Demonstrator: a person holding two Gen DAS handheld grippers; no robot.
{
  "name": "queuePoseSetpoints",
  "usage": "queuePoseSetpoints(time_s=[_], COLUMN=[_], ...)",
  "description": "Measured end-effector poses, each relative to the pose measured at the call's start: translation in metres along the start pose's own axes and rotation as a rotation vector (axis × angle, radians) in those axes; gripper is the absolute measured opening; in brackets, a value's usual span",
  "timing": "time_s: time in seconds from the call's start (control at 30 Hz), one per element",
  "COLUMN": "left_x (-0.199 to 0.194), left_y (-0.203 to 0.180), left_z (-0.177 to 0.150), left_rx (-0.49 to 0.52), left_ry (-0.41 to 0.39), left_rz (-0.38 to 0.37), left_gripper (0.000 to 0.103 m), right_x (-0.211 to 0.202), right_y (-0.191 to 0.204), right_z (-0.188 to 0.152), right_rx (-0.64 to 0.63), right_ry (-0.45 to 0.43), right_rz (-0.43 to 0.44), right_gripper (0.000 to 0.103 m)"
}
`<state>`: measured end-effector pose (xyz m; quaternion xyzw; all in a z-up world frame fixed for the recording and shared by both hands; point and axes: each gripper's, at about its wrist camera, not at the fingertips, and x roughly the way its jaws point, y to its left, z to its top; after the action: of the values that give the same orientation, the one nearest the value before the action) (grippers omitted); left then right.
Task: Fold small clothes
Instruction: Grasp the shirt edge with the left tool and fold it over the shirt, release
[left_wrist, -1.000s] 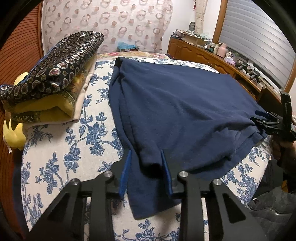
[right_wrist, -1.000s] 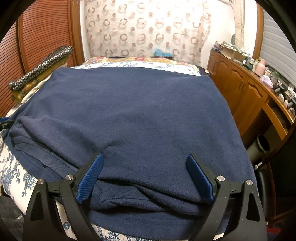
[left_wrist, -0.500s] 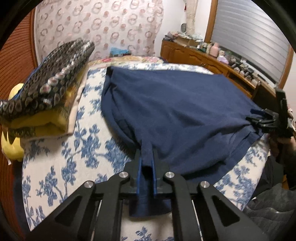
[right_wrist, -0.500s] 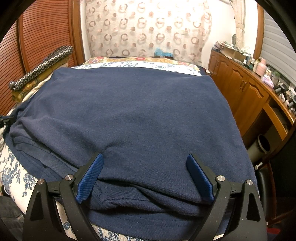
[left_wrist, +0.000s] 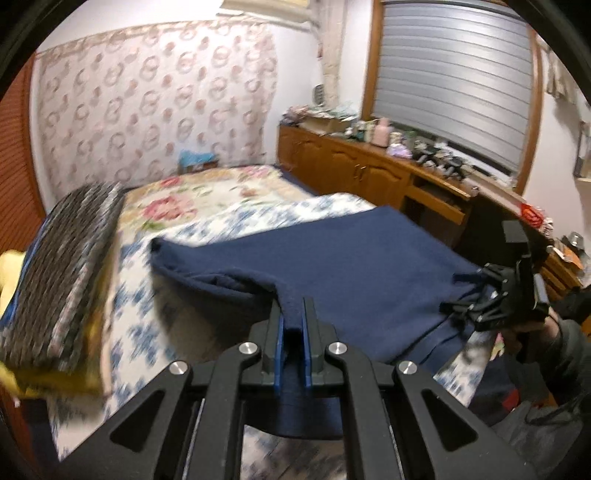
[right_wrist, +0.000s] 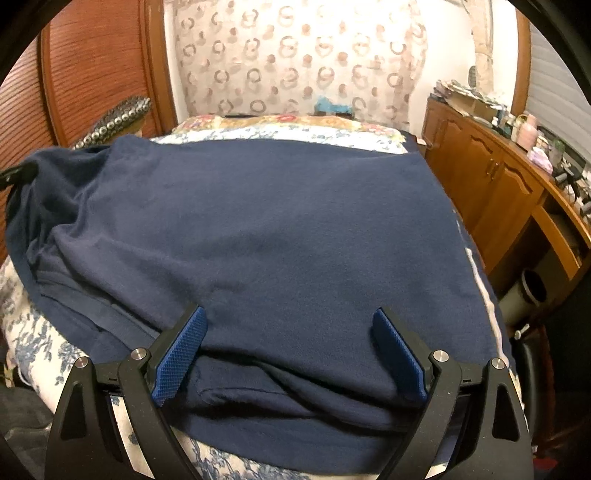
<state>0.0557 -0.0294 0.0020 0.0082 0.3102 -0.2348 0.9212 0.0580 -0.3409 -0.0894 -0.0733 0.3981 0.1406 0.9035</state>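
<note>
The left tongs (left_wrist: 291, 325) pinch the blue shirt's (right_wrist: 258, 229) near-left edge; the right tongs (right_wrist: 288, 350) are spread wide over it.

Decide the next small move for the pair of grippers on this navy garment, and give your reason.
Probably close the right gripper on the navy garment: its jaws stand open over the near hem, while the left gripper already pinches the other edge, lifted.

Left gripper (left_wrist: 291, 321): black frame, triangular cutouts, silver screws, blue pads. Right gripper (right_wrist: 291, 350): same black frame, silver screws, blue cross-hatched pads (right_wrist: 179, 356). Person's hand (left_wrist: 532, 330) comes out of a dark grey sleeve (left_wrist: 569, 354).
</note>
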Motion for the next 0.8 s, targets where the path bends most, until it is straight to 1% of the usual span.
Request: queuePoseSetpoints(time_s=[0.1, 0.23, 0.37, 0.5, 0.6, 0.63, 0.7, 0.73, 0.77, 0.8], left_x=[0.010, 0.020, 0.032, 0.041, 0.046, 0.050, 0.064, 0.069, 0.072, 0.075], left_y=[-0.020, -0.045, -0.080, -0.112, -0.130, -0.133, -0.132, -0.130, -0.127, -0.127], left_z=[0.023, 0.048, 0.074, 0.096, 0.105, 0.106, 0.105, 0.103, 0.102, 0.101], left_rx=[0.037, 0.083, 0.136, 0.185, 0.213, 0.220, 0.222, 0.214, 0.210, 0.206], left_ry=[-0.021, -0.039, -0.047, -0.054, -0.061, -0.051, 0.009, 0.020, 0.026, 0.031], left_rz=[-0.047, -0.101, -0.174, -0.229, -0.233, -0.231, -0.237, -0.241, -0.241, -0.235], left_gripper=[0.005, 0.005, 0.005, 0.005, 0.005, 0.006, 0.011, 0.015, 0.027, 0.035], right_x=[-0.008, -0.022, -0.037, -0.051, -0.058, -0.059, -0.061, -0.061, -0.060, -0.060], right_y=[-0.008, -0.018, -0.033, -0.041, -0.049, -0.051, -0.052, -0.055, -0.057, -0.059], right_z=[0.000, -0.001, -0.002, -0.005, -0.006, -0.006, -0.007, -0.008, -0.008, -0.008], right_rx=[0.012, 0.024, 0.052, 0.071, 0.085, 0.089, 0.096, 0.098, 0.099, 0.101], right_ry=[-0.013, -0.035, -0.063, -0.088, -0.099, -0.102, -0.105, -0.104, -0.103, -0.101], right_rz=[0.009, -0.008, -0.011, -0.027, -0.031, -0.032, -0.030, -0.029, -0.028, -0.026], right_gripper=[0.093, 0.093, 0.093, 0.093, 0.093, 0.093, 0.093, 0.093, 0.093, 0.093])
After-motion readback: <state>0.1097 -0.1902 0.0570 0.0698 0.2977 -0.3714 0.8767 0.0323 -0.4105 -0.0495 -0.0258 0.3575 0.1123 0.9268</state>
